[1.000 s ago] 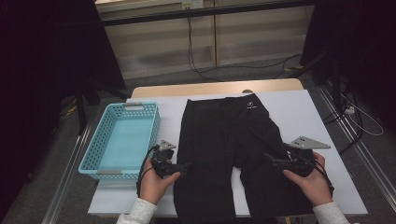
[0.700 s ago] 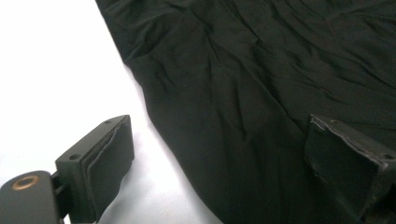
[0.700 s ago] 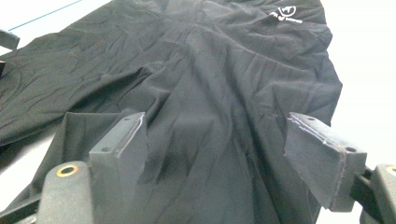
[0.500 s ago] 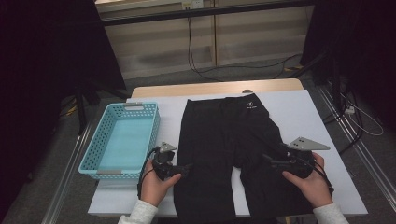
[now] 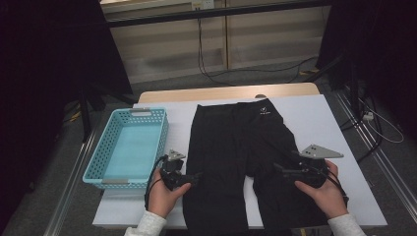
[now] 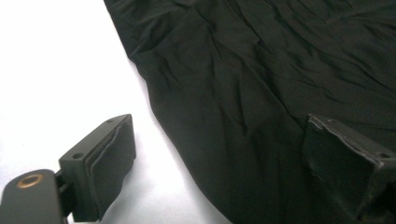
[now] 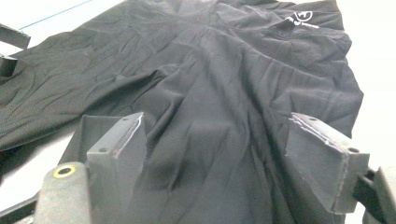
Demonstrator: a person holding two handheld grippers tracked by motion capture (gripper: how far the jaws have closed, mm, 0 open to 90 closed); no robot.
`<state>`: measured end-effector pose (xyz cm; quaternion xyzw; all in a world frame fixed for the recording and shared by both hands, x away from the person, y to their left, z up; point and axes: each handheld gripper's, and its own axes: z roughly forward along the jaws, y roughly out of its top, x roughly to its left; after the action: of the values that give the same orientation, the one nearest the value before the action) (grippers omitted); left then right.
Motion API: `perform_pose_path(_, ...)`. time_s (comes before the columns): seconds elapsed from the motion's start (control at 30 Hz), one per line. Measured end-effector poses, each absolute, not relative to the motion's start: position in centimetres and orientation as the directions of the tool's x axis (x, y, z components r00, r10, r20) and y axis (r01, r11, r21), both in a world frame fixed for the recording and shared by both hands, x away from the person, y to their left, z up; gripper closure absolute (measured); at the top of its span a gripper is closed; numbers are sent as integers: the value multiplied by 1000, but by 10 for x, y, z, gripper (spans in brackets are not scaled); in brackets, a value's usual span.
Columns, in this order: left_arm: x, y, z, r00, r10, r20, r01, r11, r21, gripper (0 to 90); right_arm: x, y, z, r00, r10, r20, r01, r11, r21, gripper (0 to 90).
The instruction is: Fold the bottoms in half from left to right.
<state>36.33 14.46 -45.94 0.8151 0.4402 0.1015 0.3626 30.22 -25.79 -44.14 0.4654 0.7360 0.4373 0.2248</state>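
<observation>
A pair of black trousers (image 5: pixel 236 147) lies flat on the white table (image 5: pixel 314 118), waistband at the far side with a small white logo (image 5: pixel 263 111). My left gripper (image 5: pixel 193 177) is open at the outer edge of the left leg. In the left gripper view (image 6: pixel 224 163) one jaw hangs over bare table and the other over black cloth (image 6: pixel 261 84). My right gripper (image 5: pixel 279 169) is open low over the right leg. Seen in the right gripper view (image 7: pixel 219 154), the wrinkled cloth (image 7: pixel 210 84) lies between its jaws and the logo (image 7: pixel 299 19) is at the top.
A light blue plastic basket (image 5: pixel 104 142) stands on the table's left side, close to my left hand. Bare white table lies to the right of the trousers. Cables (image 5: pixel 206 54) run over the floor behind the table, and dark stands flank it.
My right gripper has edged a little to the left over the right leg. The left gripper has barely moved. The trousers lie as before.
</observation>
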Motion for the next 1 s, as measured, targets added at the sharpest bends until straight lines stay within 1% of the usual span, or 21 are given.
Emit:
perform_pose_path(0.1,363,144,-459,591,794,-143,646,-360,673,124,303,-257,-442,-470,879,77,486,185,854,205)
perform_pose_path(0.13,363,143,-459,579,801,-155,651,-339,679,124,304,-256,-442,-473,878,76,485,187,855,205)
perform_pose_path(0.33,362,141,-460,577,805,-137,642,-344,686,133,305,-253,-443,-486,870,81,485,191,853,205)
perform_pose_path(0.47,360,143,-460,591,800,-101,624,-374,686,159,304,-252,-442,-489,868,82,483,191,855,200)
perform_pose_path(0.6,359,140,-459,586,806,-84,627,-385,677,180,301,-251,-440,-492,867,75,477,197,856,199)
perform_pose_path(0.73,353,143,-459,579,811,-80,621,-375,688,281,299,-252,-439,-486,871,75,473,190,860,198)
perform_pose_path(0.8,352,143,-458,572,815,-93,630,-365,685,300,299,-252,-438,-487,870,78,473,187,861,198)
perform_pose_path(0.93,351,142,-458,553,828,-89,641,-355,681,355,297,-251,-438,-497,864,75,463,191,865,194)
perform_pose_path(1.0,351,143,-456,546,833,-94,648,-348,678,408,295,-252,-437,-499,864,73,459,192,867,194)
